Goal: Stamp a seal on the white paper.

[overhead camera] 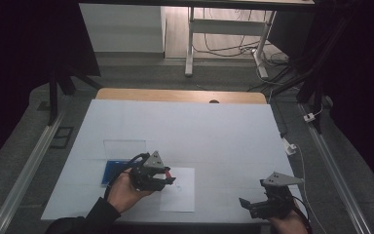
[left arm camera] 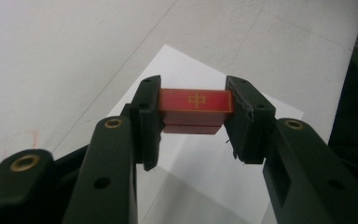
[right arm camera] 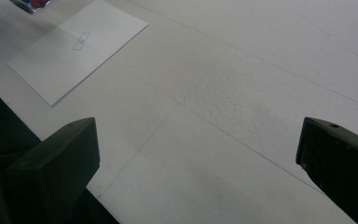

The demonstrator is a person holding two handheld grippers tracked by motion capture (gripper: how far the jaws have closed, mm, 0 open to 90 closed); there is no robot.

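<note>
A small red block [left arm camera: 196, 106] with a gold character on its top face is clamped between the jaws of my left gripper [left arm camera: 193, 114], which is shut on it. In the high view that left gripper [overhead camera: 168, 176] hovers over the left edge of a white sheet of paper [overhead camera: 180, 195], the red block [overhead camera: 167, 174] showing at its tips. My right gripper [overhead camera: 246, 204] rests near the table's front right edge, jaws wide apart and empty. The right gripper view shows the same paper [right arm camera: 74, 46] at upper left, with a small printed rectangle [right arm camera: 81, 41] on it.
A blue tray [overhead camera: 112, 170] with a clear upright lid [overhead camera: 124, 146] lies left of the paper, behind my left hand. The table is covered with a white cloth [overhead camera: 199, 131]. A wooden edge [overhead camera: 180, 95] shows at the far side.
</note>
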